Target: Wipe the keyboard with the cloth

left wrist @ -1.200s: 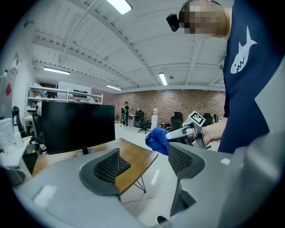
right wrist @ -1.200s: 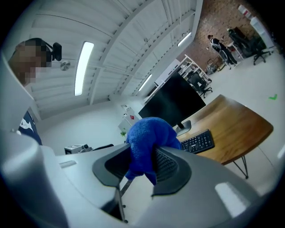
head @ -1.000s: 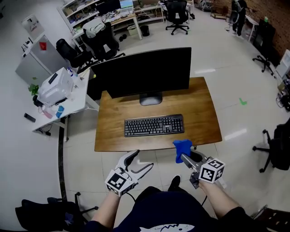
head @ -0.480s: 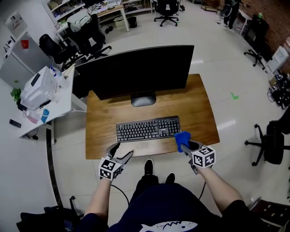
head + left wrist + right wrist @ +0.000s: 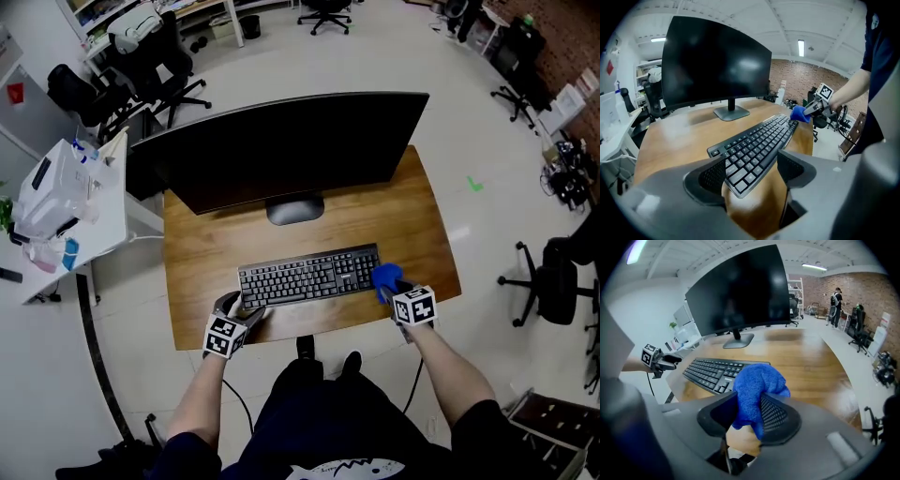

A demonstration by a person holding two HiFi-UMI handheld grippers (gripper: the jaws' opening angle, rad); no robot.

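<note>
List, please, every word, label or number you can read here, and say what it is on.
No text is readable.
Keyboard: key legends too small to read.
Left gripper and right gripper: cubes bear square patterns only, no letters.

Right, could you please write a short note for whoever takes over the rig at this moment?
The left gripper is open, jaws either side of the keyboard's left front corner, not closed on it.
The right gripper is shut on the blue cloth at the keyboard's right end; contact unclear.
The keyboard lies on the desk before the monitor.
Done: cloth in hand. Left: wipe the keys.
</note>
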